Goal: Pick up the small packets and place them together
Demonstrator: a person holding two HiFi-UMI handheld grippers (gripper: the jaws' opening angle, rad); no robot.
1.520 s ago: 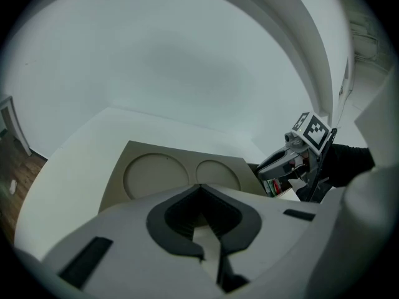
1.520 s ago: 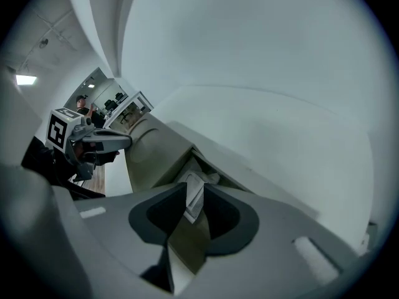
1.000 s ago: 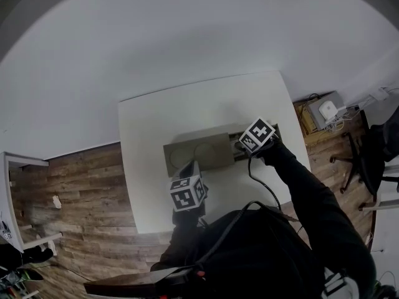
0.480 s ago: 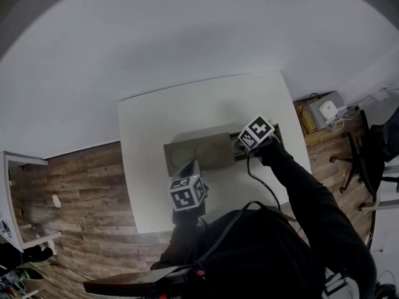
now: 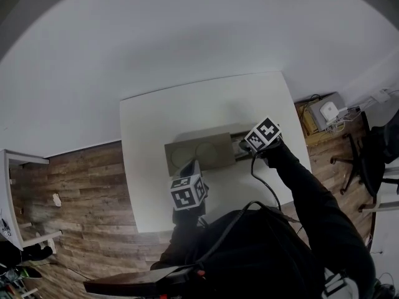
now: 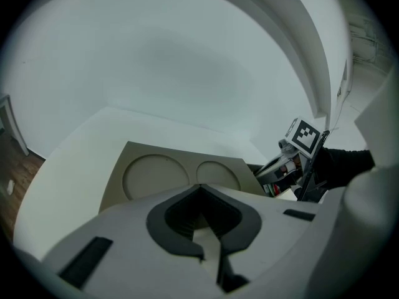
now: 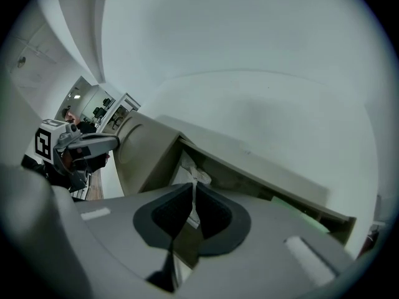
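While angled steeply down over the right end of a flat tan box (image 5: 198,152), caught pinching a small packet (image 7: 195,175): right hand-held gripper (image 7: 192,187), jaws just now closing, thin white crinkled wrapper nipped between dark ribbed pads. Packet low in the box's open trough (image 7: 249,178), at the end nearest the lid; anything further along too dim to tell. Box matte and cardboard-like, lid pressed with two shallow round recesses (image 6: 156,176) side by side. Left hand-held gripper (image 6: 199,190) at the box's near edge, jaws together, nothing between them. Smooth white tabletop (image 5: 187,108) beneath, plain white wall at the far side, plank wood floor (image 5: 81,185) to the left. Black sleeve (image 5: 312,198) and looping cable (image 5: 262,185) trailing back from the right gripper's checkered marker cube (image 5: 263,136). Grey moulded housings blocking the lower half of both gripper views.
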